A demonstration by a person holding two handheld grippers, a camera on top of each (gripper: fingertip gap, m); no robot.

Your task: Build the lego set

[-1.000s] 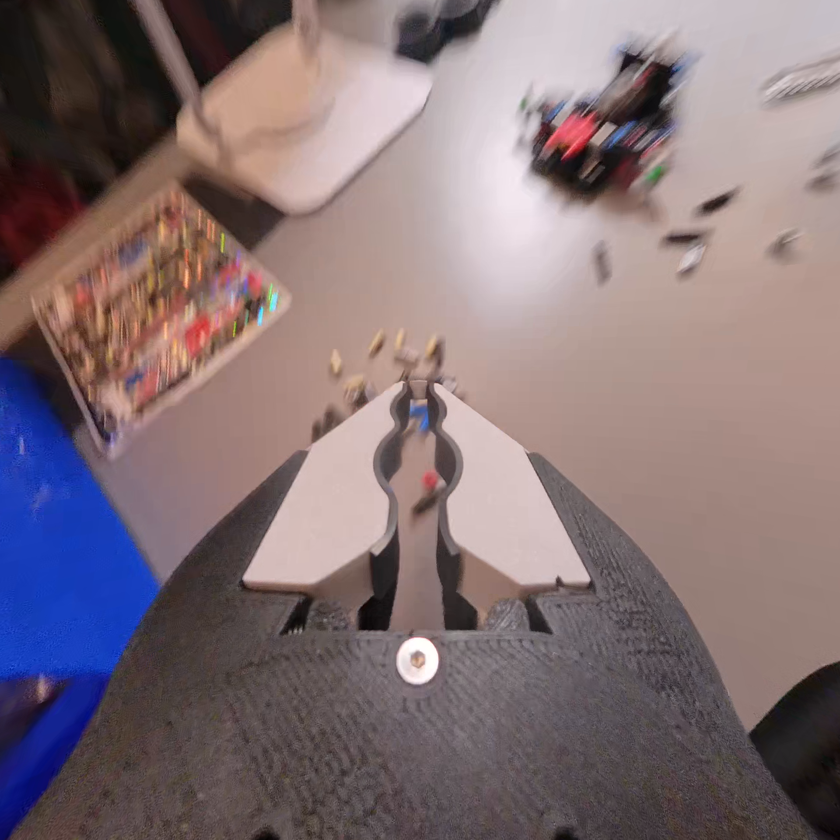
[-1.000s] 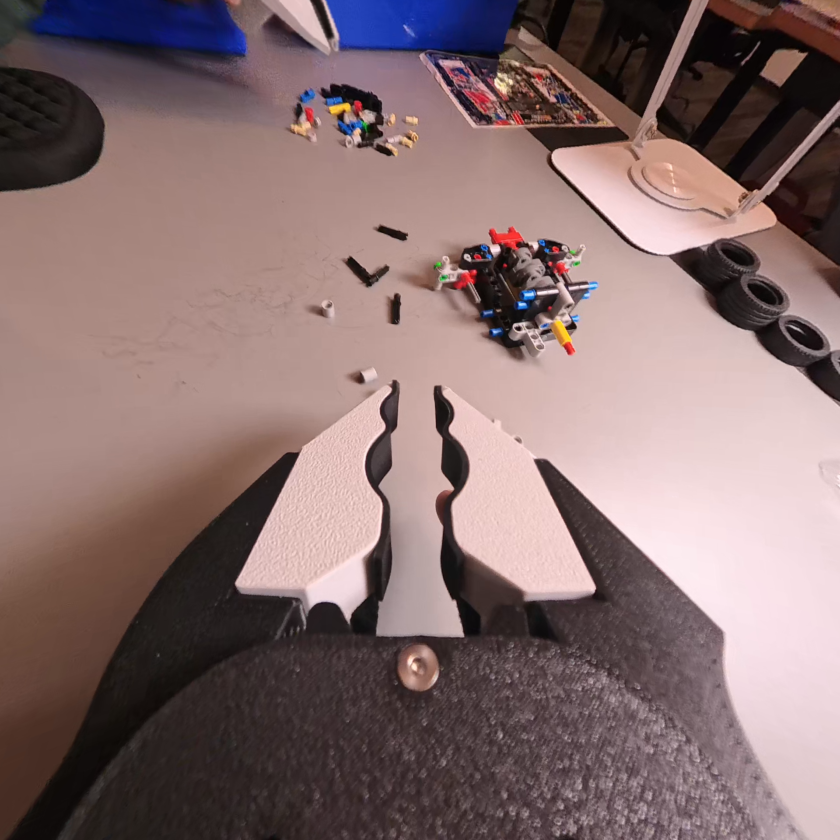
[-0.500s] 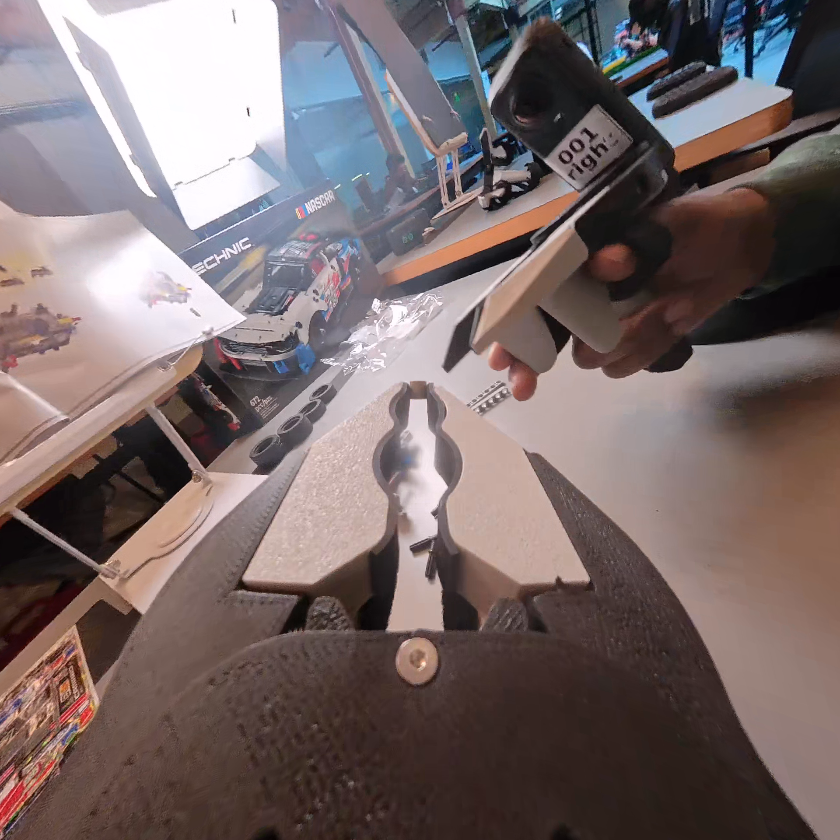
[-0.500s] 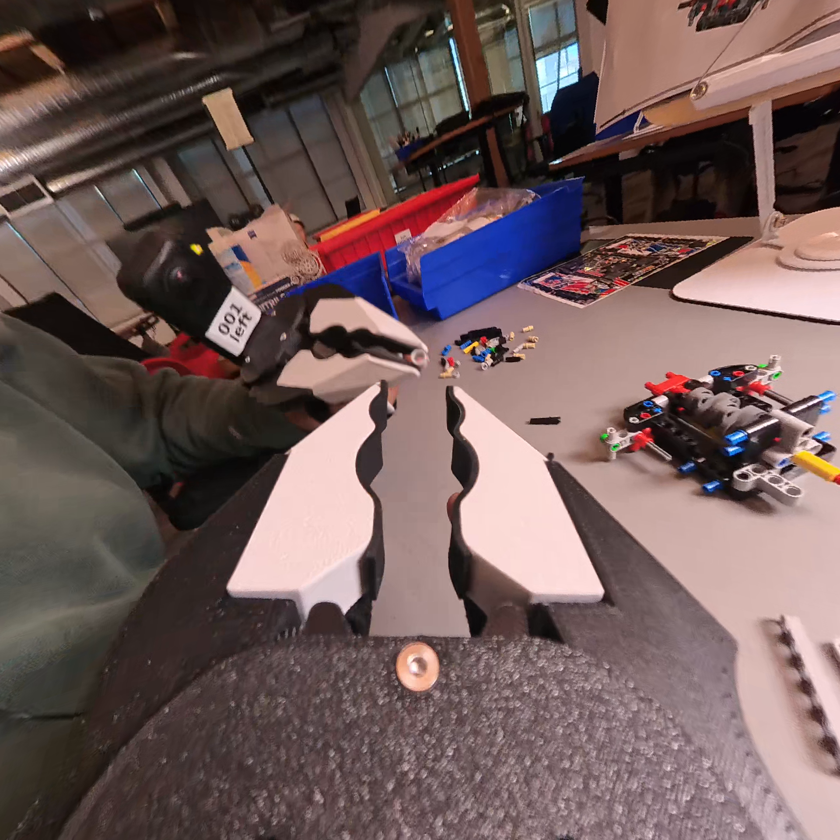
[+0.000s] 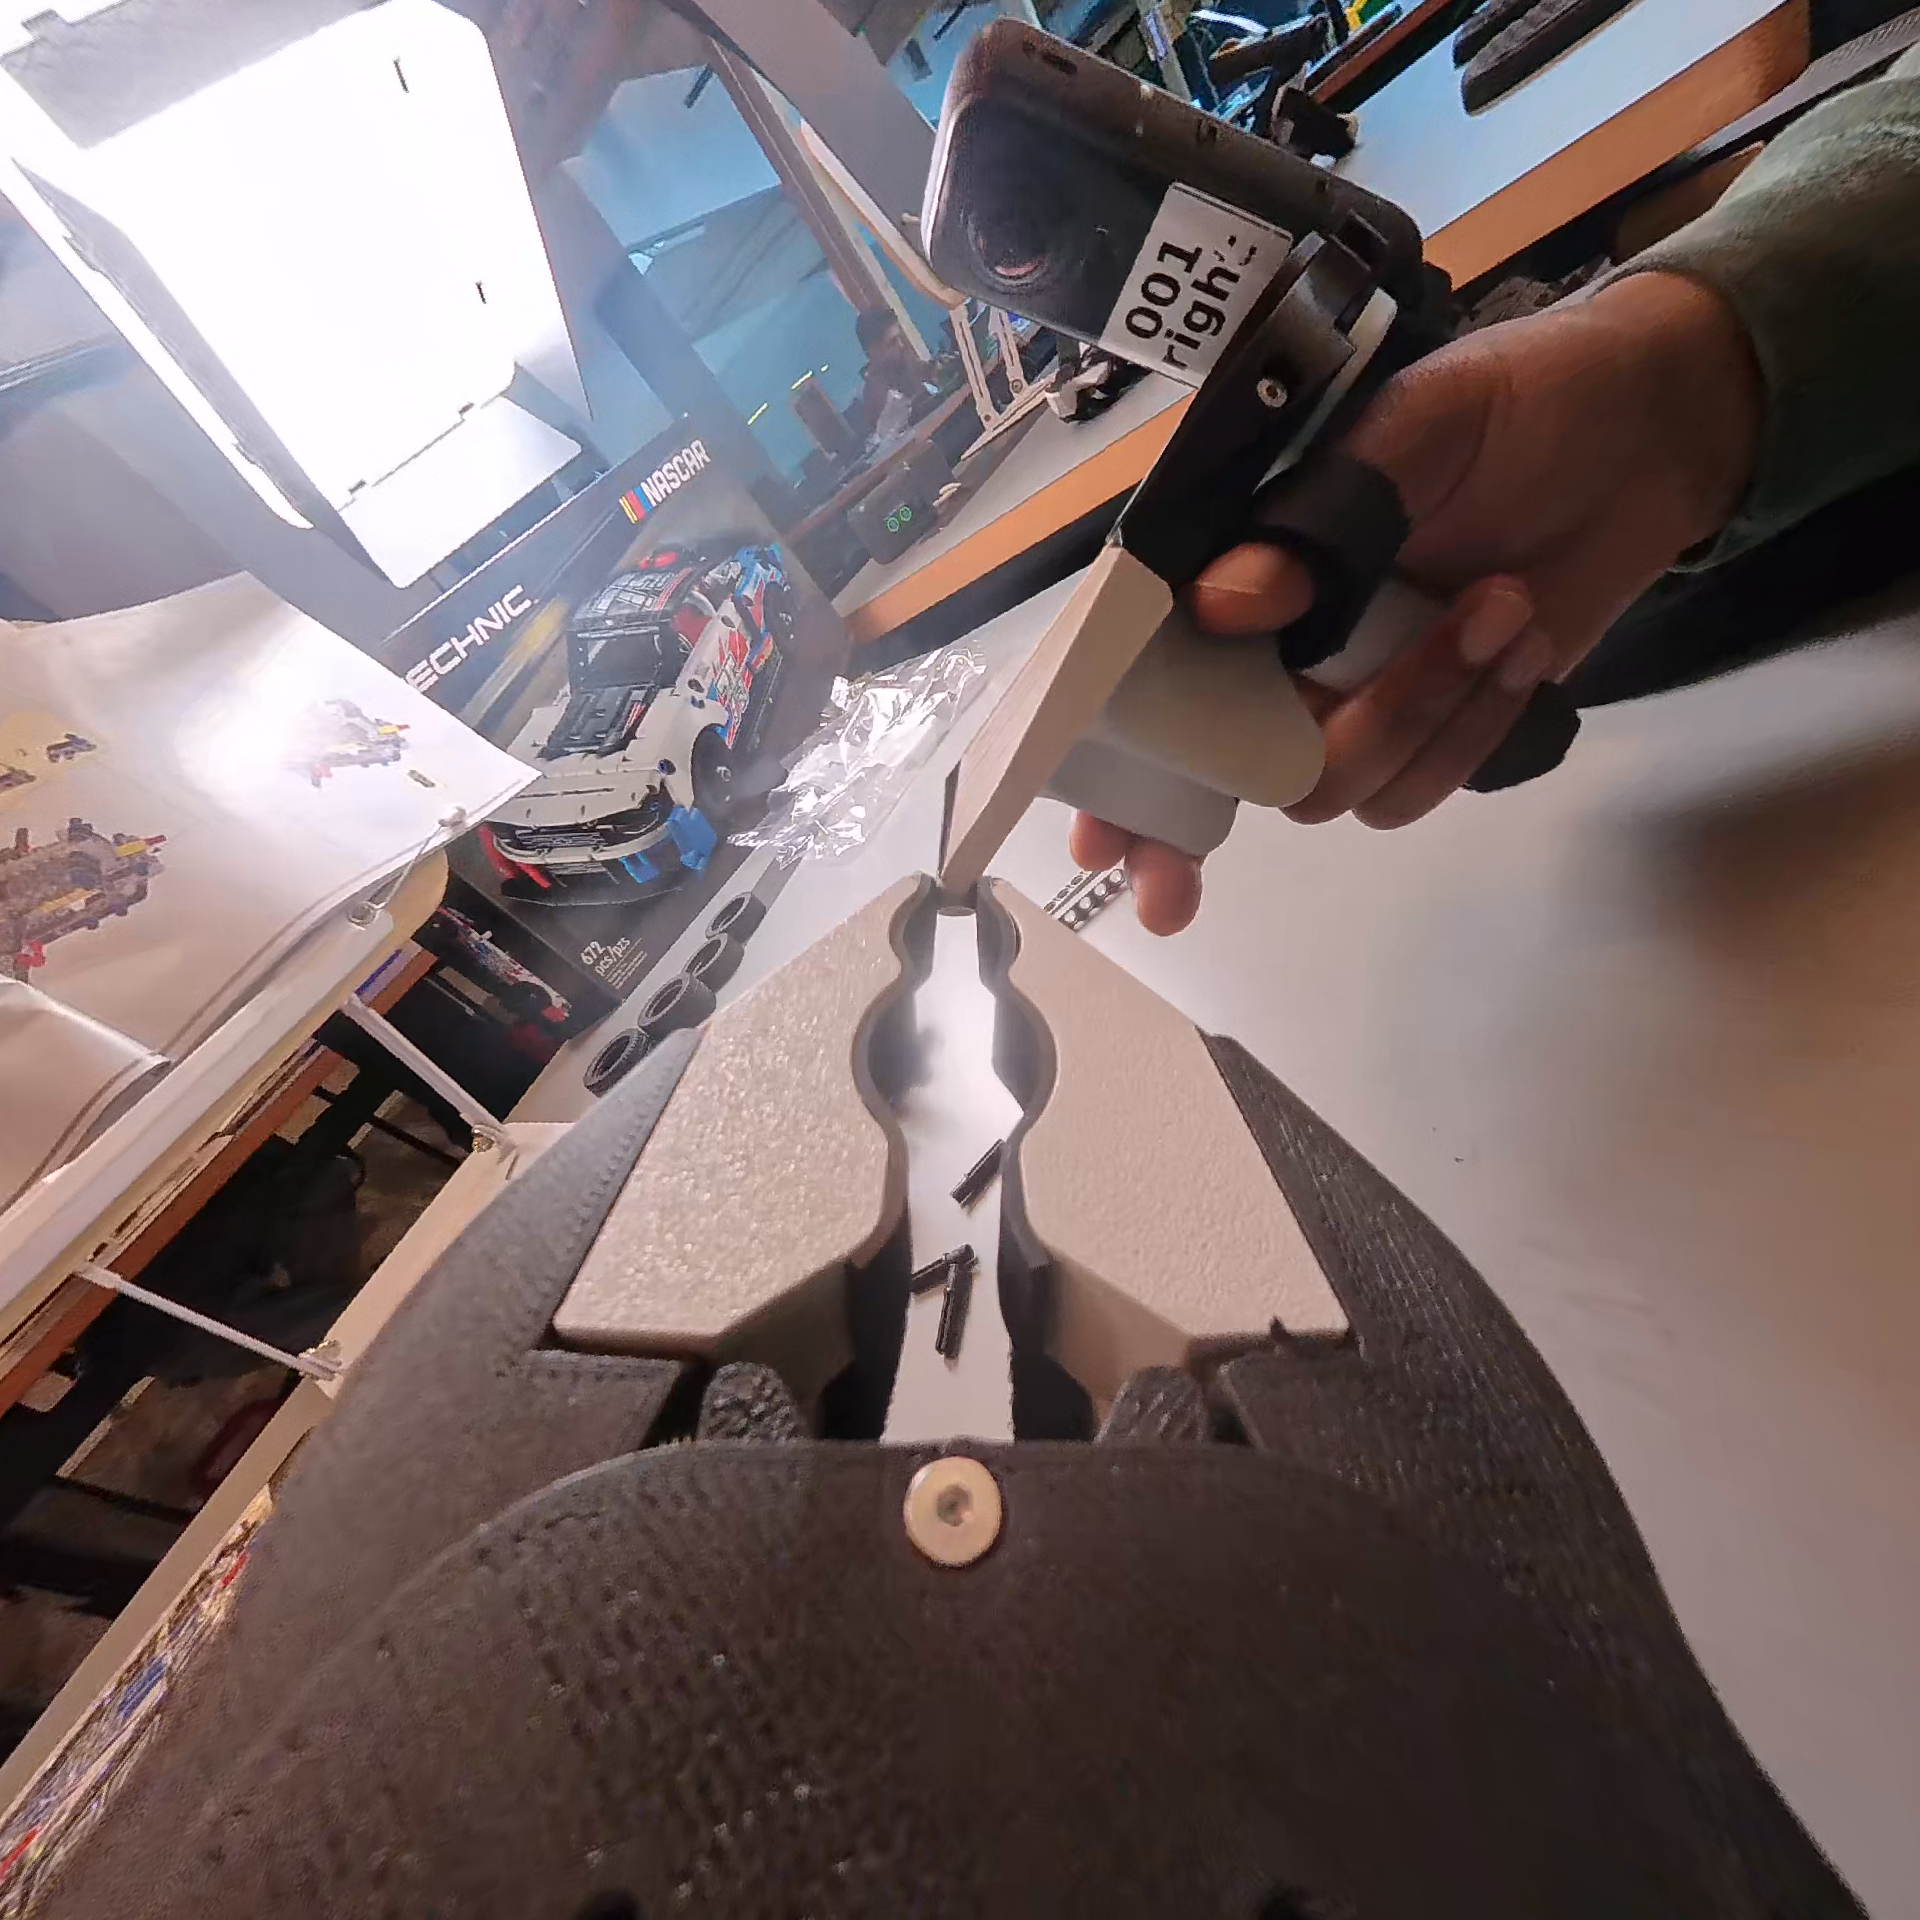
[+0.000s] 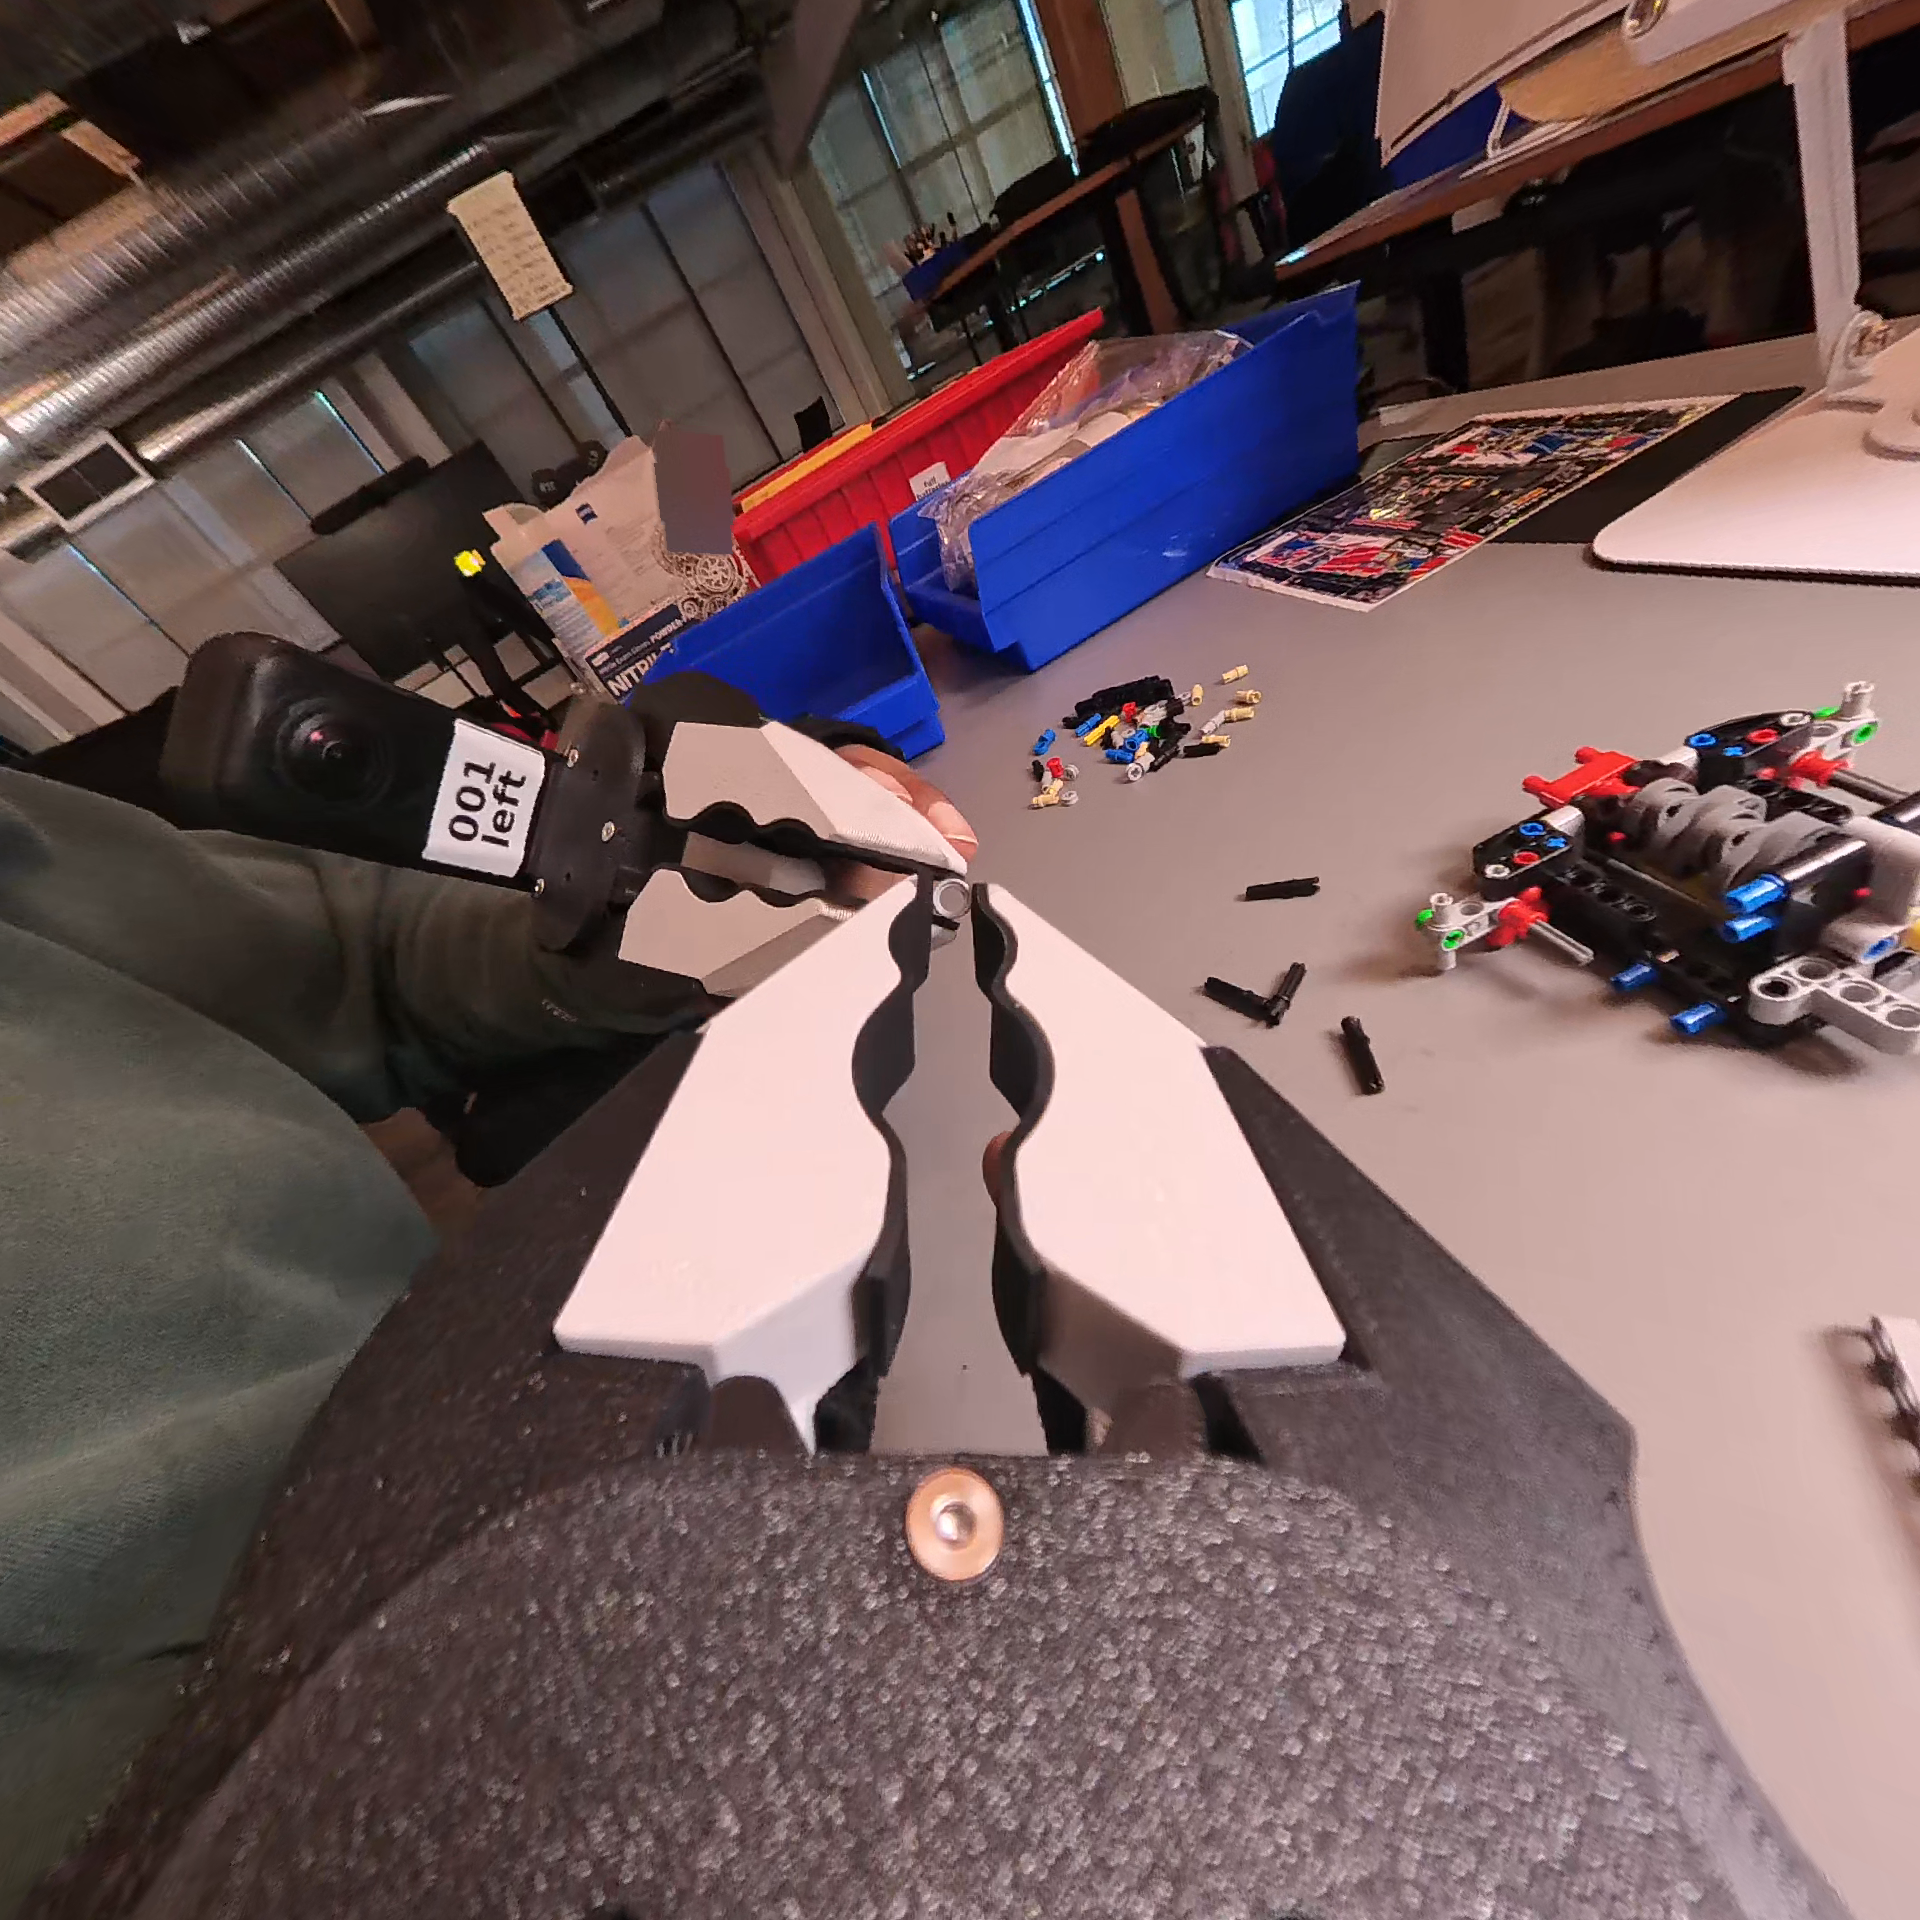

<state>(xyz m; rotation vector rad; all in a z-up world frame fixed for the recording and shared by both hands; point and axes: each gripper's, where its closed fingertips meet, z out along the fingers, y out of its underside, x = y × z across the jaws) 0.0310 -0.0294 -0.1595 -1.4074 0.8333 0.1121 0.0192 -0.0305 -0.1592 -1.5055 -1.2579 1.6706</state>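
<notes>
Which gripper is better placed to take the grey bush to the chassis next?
Likely right: the right gripper's jaws bracket the grey bush pinched by the left gripper, and the chassis lies on its side.

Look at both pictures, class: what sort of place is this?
Probably a shared workshop or lab: grey worktable with loose Lego pieces, blue parts bins, more workbenches and exposed ducting behind.
</notes>
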